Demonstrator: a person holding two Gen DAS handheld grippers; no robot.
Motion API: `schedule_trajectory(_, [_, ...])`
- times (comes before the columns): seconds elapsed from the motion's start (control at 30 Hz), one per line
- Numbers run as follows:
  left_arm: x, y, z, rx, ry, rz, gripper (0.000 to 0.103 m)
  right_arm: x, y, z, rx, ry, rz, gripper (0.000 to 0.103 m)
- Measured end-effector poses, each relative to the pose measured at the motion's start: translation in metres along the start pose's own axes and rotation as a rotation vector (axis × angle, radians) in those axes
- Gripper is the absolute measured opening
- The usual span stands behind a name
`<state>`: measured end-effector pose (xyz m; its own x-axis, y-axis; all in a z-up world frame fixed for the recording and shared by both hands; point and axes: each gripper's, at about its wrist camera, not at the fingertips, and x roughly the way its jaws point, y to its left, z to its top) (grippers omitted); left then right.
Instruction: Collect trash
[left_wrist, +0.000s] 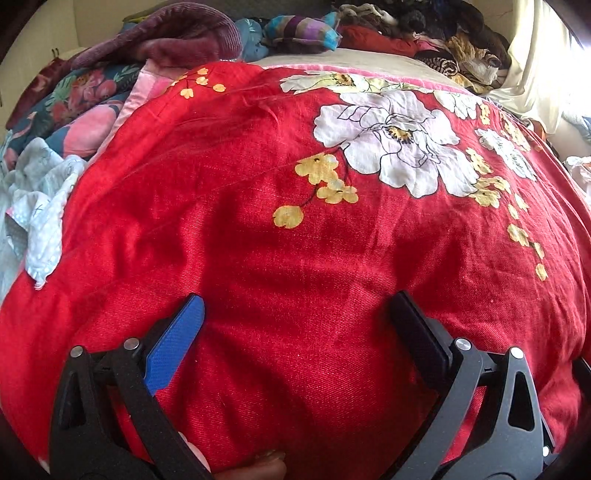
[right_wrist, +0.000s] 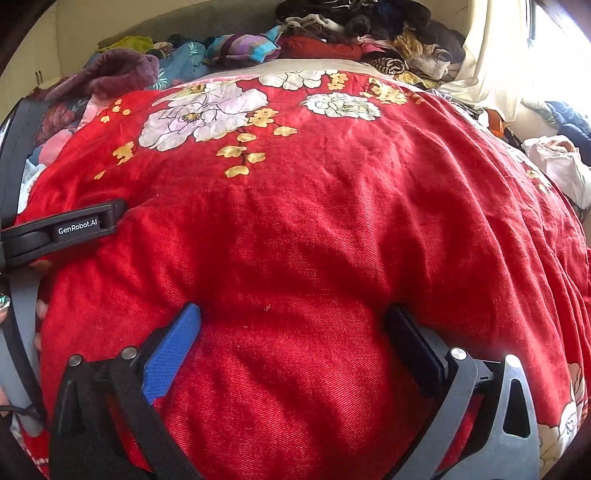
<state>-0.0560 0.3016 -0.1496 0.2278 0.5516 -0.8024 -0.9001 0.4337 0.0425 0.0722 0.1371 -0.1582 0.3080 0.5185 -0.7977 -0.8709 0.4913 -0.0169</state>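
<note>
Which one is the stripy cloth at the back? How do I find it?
Start at the big red flowered blanket. Look past its far edge to the clothes pile along the wall. The stripy cloth lies bunched in the middle, the only one with purple, turquoise and yellow bands.

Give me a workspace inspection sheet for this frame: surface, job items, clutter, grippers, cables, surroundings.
Surface: red floral blanket covers the bed, rumpled.
Job's things: nothing seen; no trash is visible in either view.
Clutter: heaped clothes along the far edge; maroon knit and a pale blue cloth to the left.
Grippers: left gripper open, empty, over the blanket; right gripper open, empty, likewise.
Cables: nothing seen.
Surroundings: cream curtain by a bright window at right; pale wall behind.
</note>
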Motion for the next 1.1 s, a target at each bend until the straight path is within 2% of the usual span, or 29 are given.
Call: schedule_trajectory(1.1, [0.0001,0.0,-0.0009,-0.01,-0.017,-0.012,0.093,0.0019,0.0011,-0.0016,-0.001,-0.003,-0.004,0.098])
